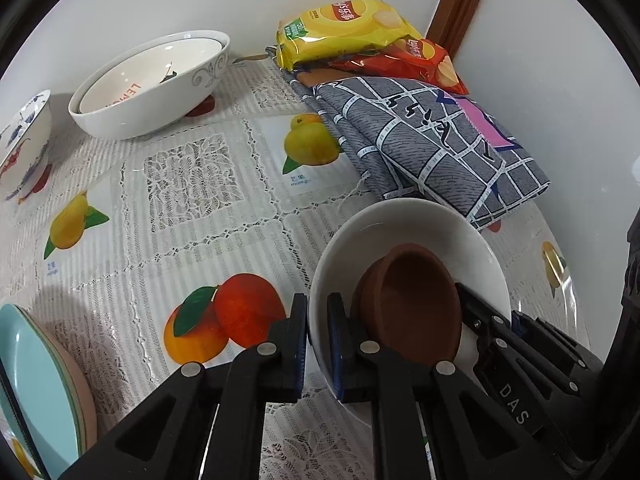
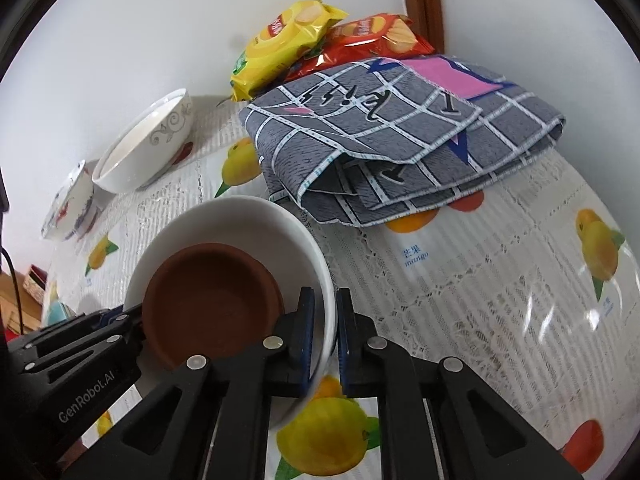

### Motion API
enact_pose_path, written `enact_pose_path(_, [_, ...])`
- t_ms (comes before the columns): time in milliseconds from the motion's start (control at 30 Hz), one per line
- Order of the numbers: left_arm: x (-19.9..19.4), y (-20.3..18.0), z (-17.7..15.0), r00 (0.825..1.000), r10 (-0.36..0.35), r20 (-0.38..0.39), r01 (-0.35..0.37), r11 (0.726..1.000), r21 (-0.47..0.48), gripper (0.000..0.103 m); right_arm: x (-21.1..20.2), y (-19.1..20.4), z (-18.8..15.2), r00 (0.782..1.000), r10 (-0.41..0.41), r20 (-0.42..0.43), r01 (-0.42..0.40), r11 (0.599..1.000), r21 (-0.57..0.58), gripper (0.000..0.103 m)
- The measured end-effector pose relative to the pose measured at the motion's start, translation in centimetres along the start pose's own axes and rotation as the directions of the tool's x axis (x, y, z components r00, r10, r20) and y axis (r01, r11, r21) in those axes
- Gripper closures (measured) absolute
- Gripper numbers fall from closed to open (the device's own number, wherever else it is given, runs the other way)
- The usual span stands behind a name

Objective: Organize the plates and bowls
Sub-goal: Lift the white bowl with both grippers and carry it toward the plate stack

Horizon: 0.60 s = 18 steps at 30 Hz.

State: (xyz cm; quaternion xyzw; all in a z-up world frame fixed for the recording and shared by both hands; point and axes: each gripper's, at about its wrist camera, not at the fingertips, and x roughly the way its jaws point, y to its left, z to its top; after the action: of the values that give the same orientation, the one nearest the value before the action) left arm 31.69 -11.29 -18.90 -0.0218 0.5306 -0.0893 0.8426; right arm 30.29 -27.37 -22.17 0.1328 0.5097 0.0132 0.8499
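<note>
White bowl [image 1: 404, 232], on the fruit-print tablecloth [image 1: 192, 184] just in front of the folded grey checked cloth [image 1: 420, 140], contains one brown dish [image 1: 412, 304] tilted against its inner wall. Left gripper [image 1: 318, 340]: fingers pinching the bowl's left rim, one pad outside, one inside. Right gripper [image 2: 322, 332]: fingers pinching the opposite rim the same way. Large white bowl with grey scrollwork [image 1: 152, 80], a smaller bowl nested inside it, stands by the wall at the far left. Blue-and-red patterned bowl [image 1: 24, 140] stands beside it, further left. Stacked plates, pale blue over pink [image 1: 44, 392], lie at the near left edge. Yellow chip bag [image 1: 344, 32] lies on the red chip bag [image 1: 424, 60] in the corner behind the cloth.
</note>
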Motion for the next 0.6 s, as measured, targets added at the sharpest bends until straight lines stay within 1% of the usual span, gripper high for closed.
enact_pose_path(100, [-0.3,-0.3,-0.2,1.000,-0.003,0.002,0.003,1.000,0.011,0.094,-0.3,-0.4,-0.3,1.000,0.006,0.000,-0.006,1.000,0.025,0.093])
enact_pose_path(267, [-0.8,-1.0,-0.7,1.000,-0.001,-0.004,0.001,0.999,0.038,0.095,-1.0,-1.8,-0.7,0.999,0.044,-0.006,-0.043,0.995,0.094,0.093])
enact_pose_path(333, [-0.9,-1.3,-1.0,1.000,0.011,-0.001,-0.011,0.999,0.052,0.096,-1.3,-1.7,-1.0,0.999,0.032,-0.005,-0.032,0.996,0.088,0.094])
enact_pose_path(600, [-2.5,-0.3,-2.0,1.000,0.007,0.013,-0.007,1.000,0.017,0.096,-2.8,-0.8,-1.5,0.999,0.037,0.001,-0.037,0.995,0.090,0.094])
